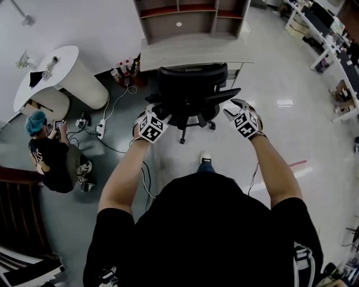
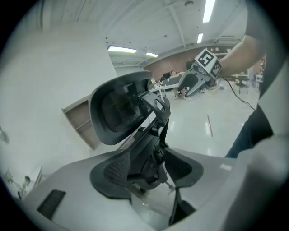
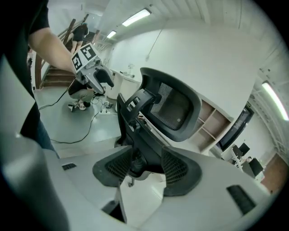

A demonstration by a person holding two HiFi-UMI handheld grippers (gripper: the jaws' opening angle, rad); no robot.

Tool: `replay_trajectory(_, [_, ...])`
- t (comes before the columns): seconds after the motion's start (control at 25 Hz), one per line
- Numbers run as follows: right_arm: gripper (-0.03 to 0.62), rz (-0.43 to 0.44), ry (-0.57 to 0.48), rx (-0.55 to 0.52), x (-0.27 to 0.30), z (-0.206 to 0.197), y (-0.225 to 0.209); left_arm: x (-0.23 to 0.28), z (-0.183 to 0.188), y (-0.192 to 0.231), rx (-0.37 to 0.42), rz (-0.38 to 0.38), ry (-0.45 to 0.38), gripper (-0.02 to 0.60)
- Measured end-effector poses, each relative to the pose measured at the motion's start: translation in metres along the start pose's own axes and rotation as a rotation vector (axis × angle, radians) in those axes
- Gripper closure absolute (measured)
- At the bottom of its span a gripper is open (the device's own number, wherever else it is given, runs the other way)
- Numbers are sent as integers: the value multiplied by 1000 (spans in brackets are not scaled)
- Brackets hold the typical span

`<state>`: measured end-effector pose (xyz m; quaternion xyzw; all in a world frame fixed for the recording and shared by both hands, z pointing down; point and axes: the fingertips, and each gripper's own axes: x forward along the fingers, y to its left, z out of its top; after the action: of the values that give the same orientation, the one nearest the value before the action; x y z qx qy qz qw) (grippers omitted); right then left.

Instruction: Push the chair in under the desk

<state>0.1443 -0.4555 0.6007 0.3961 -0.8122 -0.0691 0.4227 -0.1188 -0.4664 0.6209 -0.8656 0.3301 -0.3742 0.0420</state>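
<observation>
Chair | at near edge of desk, backrest toward person | left gripper, right gripper: jaws apart, empty, flanking backrest | judged: rigid frame, rolls easily, may swivel; push both backrest edges evenly.

Chair: shell and arms in matt black plastic; headrest panel in fine black mesh, the weave plain in the right gripper view. Desk: pale wood-grain top, matt. Shelf unit: same pale board outside, darker reddish-brown inside. Floor: smooth, glossy, pale grey, mirrors the ceiling lights. Left gripper and right gripper: bodies in smooth matt light-grey plastic; pads black, finely ribbed. Marker cubes: flat white faces with matt black print. Rounded table: smooth white, slight sheen. Stairs: dark brown wood.
</observation>
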Motion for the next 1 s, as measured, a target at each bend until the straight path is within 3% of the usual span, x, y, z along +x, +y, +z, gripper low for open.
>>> replay_trajectory(0.24, [410, -11, -84, 170, -20, 17, 11, -37, 23, -8, -162, 13, -156, 342])
replay_trajectory(0.4, [423, -28, -144, 286, -29, 30, 6, -53, 36, -4, -225, 35, -244, 353])
replay_trajectory(0.68, [463, -38, -200, 435, -37, 36, 4, -61, 30, -2, -335, 54, -291, 393])
replay_trajectory(1.0, [503, -46, -222, 494, -40, 33, 0, -56, 34, -9, -369, 50, -313, 434])
